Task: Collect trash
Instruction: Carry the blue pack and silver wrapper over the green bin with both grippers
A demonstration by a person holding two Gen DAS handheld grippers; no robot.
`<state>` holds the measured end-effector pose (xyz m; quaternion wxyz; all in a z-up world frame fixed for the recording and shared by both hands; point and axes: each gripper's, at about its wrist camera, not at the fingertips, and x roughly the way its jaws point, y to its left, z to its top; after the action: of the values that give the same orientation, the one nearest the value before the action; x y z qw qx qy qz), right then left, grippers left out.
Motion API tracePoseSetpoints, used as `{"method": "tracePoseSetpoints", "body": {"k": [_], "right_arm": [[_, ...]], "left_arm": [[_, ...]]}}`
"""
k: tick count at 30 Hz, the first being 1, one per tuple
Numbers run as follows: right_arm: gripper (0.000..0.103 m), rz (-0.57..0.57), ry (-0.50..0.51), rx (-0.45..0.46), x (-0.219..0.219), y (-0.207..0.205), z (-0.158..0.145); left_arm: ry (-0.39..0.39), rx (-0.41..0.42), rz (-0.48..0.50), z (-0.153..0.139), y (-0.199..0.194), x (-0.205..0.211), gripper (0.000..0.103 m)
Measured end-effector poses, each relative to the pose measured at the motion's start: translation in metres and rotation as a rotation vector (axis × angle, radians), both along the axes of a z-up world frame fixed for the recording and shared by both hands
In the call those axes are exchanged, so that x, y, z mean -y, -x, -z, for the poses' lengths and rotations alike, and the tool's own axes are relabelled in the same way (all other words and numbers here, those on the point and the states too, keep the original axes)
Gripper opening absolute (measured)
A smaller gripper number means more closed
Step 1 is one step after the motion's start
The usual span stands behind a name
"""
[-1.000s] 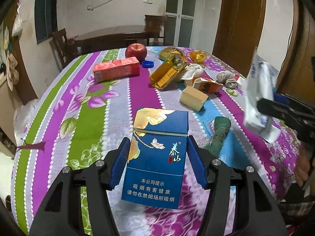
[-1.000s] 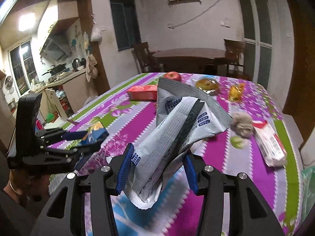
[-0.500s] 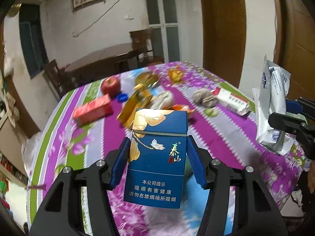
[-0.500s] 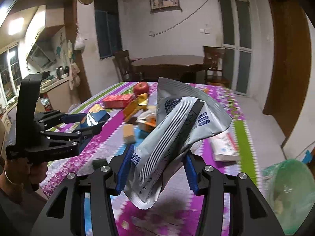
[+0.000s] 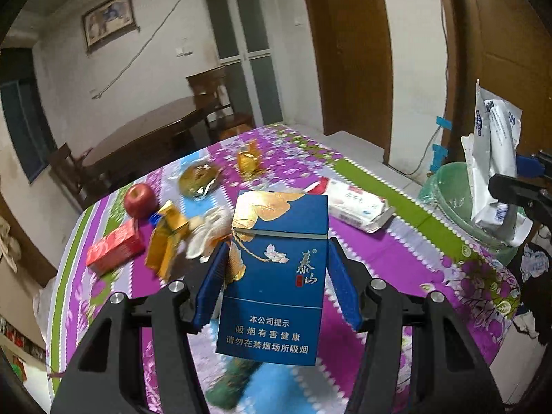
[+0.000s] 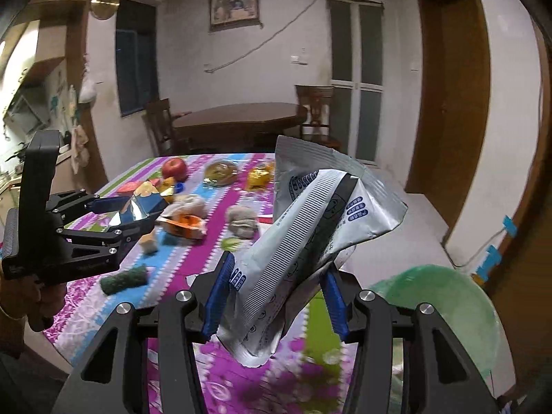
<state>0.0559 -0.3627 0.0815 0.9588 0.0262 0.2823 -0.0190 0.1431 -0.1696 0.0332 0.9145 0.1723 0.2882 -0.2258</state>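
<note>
Green-lined bin (image 6: pixel 438 314) beside the table (image 5: pixel 396 252); left fingers (image 5: pixel 210 289) clamp a blue cigarette pack (image 5: pixel 276 276); right fingers (image 6: pixel 220 293) clamp a silver pouch (image 6: pixel 310 234).

A home dining rm: table (image 6: pixel 214 227) w/ floral oilcloth, dark wood dining table (image 6: pixel 238 117) & chairs behind, framed pic (image 6: pixel 234 7) on plaster wall. Kitchen counter w/ range hood at far left; wood door (image 6: pixel 448 96) at right.

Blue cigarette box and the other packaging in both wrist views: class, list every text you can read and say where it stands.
"泰山": front of the blue cigarette box.
"本公司提示 吸烟有害健康 请勿在禁烟场所吸烟": the box's lower panel.
Silver wrapper: blue print too small to read.
White pack, red box: blurred, unreadable.
</note>
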Motion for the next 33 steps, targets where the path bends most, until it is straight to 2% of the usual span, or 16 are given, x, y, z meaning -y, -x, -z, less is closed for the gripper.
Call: {"method": "tracePoseSetpoints", "body": {"k": [8,18,33], "right_arm": [[0.051,0.092,0.019,-0.031,0.049,0.022,0.000],[0.051,0.209,0.028,-0.093,0.106,0.045,0.008],[0.052,0.418,-0.055,-0.261,0.215,0.060,0.055]], "left_arm": [[-0.021,0.011,0.073,-0.002,0.000,0.043,0.055],[-0.040,-0.009,0.198,0.007,0.001,0.120,0.055],[-0.111,-0.056,0.427,0.034,0.007,0.240,0.055]]}}
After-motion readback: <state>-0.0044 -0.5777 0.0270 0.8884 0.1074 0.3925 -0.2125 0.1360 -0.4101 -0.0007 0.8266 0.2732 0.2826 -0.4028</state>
